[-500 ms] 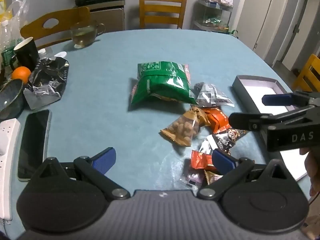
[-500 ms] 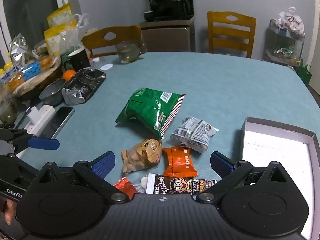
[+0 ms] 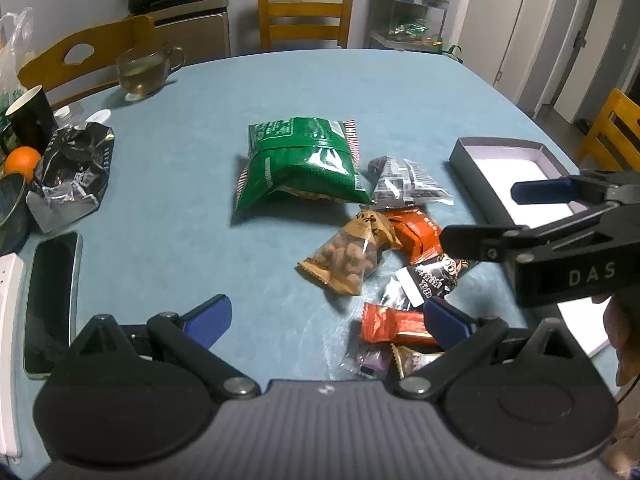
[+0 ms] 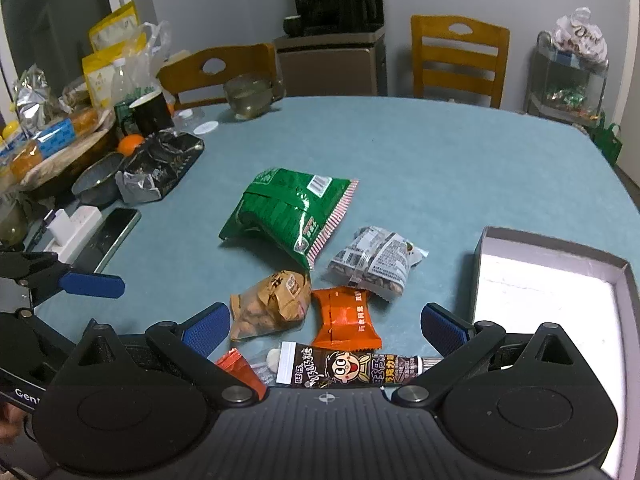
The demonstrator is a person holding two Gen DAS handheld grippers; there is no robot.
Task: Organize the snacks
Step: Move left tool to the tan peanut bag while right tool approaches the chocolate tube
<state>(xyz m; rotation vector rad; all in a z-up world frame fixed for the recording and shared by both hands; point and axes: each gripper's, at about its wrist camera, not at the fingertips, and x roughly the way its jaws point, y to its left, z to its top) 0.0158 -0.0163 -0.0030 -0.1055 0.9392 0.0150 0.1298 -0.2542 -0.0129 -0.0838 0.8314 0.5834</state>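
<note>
On the blue table (image 4: 440, 160), one green bag (image 4: 288, 212), two orange packets (image 3: 394, 324) and one nut pouch (image 4: 272, 304) are lying beside one box (image 4: 552, 300); left gripper (image 3: 326, 320) and right gripper (image 4: 326, 322) are hovering spread wide, empty.

A puffy green bag (image 4: 290, 216) lies flat mid-table. Just beside it huddle a grey packet (image 4: 376, 262), a brown nut pouch (image 4: 272, 304), an orange wrapper (image 4: 344, 316) and a dark candy bar (image 4: 352, 368). An open box (image 4: 544, 292) sits apart.

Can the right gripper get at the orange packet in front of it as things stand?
Probably yes. The right gripper is open and empty, and the orange packet lies flat between its fingers with nothing on top; the brown nut bag crowds one side.
</note>
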